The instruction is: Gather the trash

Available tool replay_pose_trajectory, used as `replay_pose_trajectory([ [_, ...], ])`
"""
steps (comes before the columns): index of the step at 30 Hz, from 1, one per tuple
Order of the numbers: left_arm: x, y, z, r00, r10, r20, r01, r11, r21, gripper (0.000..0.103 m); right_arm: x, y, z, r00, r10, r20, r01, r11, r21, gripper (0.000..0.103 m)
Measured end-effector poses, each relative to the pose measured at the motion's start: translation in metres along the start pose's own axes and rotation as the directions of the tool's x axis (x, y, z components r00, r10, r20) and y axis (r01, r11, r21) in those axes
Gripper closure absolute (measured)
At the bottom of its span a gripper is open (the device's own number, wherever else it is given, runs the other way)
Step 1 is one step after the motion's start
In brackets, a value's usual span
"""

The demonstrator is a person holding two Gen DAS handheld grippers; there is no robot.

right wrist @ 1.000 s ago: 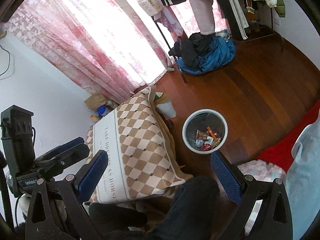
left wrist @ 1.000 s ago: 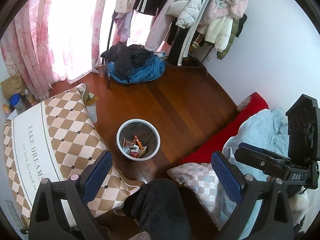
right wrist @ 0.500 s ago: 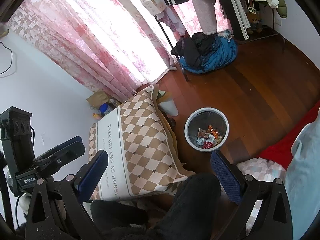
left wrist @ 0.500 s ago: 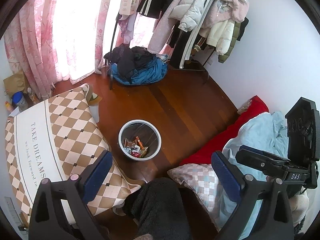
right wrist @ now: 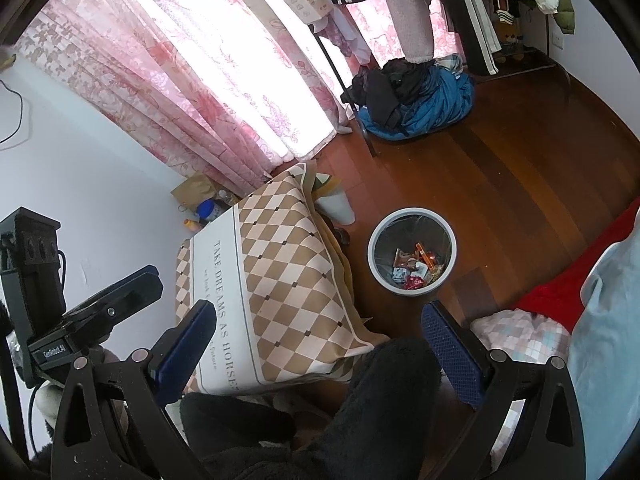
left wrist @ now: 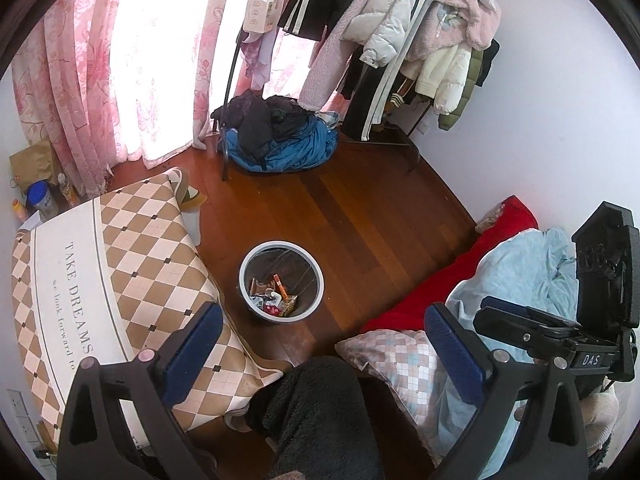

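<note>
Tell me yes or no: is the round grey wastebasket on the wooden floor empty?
No, the round grey wastebasket holds a heap of colourful snack wrappers at its bottom, plain in the left wrist view.

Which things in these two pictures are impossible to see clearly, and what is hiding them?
- Wrappers in the trash bin: too small to identify in either wrist view.
- Floor under the checkered tablecloth: covered by the cloth in both views.
- Items by the wall behind the table: partly hidden by the table's edge, left wrist view.
- Right half of the bed: cut by the frame edge, right wrist view.
</note>
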State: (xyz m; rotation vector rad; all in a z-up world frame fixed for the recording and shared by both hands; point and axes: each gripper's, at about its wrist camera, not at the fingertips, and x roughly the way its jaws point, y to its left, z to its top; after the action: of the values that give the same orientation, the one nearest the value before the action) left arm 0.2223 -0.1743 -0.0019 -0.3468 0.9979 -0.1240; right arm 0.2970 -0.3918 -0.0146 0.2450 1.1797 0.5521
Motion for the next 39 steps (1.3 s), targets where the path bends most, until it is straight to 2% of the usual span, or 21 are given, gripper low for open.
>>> replay_pose_trajectory([
  [39,-0.0068,0.0075,-0.0078,1.000,-0.007,0.008,0.007,1.000,0.000,0.000,-0.0028,0.0089,0.0085,1.000,-0.013,-0.019,0.012,0.997,-0.073,0.000],
])
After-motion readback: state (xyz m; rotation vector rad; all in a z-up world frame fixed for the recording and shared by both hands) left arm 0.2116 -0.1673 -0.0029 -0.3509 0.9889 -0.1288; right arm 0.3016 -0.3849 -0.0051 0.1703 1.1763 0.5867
